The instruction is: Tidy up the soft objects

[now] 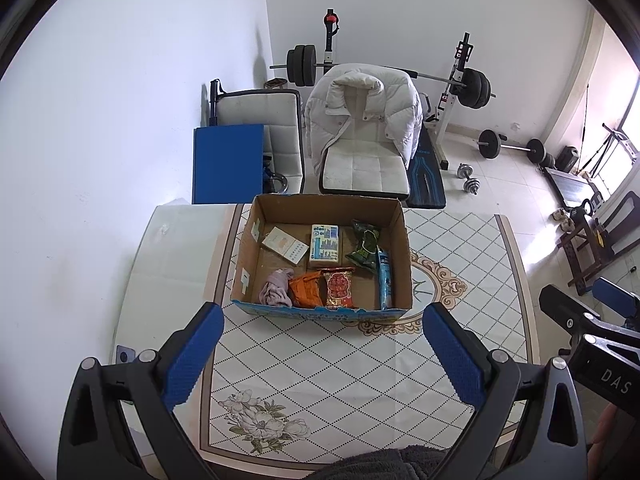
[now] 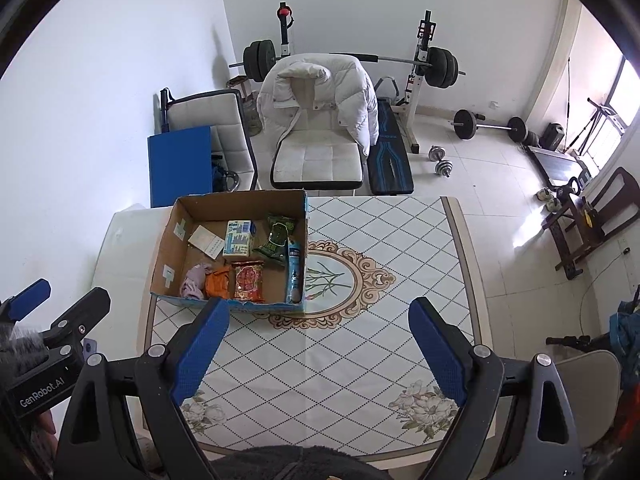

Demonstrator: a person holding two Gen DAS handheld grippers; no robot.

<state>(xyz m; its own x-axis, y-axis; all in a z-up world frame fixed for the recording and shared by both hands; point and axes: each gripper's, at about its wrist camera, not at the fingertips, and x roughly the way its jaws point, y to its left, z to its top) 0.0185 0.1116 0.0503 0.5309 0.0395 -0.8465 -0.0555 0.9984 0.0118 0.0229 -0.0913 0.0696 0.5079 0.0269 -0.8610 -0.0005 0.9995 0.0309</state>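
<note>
**Both grippers wide and empty above a filled box**

The left gripper (image 1: 322,354) and the right gripper (image 2: 318,350) hang over the patterned table (image 1: 340,364) with jaws spread wide and nothing between them, each well short of the cardboard box (image 1: 280,209), which sits at twelve o'clock from the left wrist and at about eleven o'clock from the right.

The soft things are all inside the box. Along its near wall lie a crumpled pink cloth (image 1: 276,287) at seven o'clock, an orange packet (image 1: 306,288) touching it, and a red snack packet (image 1: 339,286) beside that. Farther in are a pale flat box (image 1: 285,246), a blue-and-white tissue pack (image 1: 325,243) and a green packet (image 1: 363,245). A blue tube-like pack (image 1: 385,280) stands against the right wall; what it holds is too small to read.

The risks, as I judge them: a reach over the near wall could catch the rim and drag the light box along the smooth tabletop. The cloth and orange packet touch, so a wide pinch may lift both. Crinkly packets may slip from the pads.
</note>
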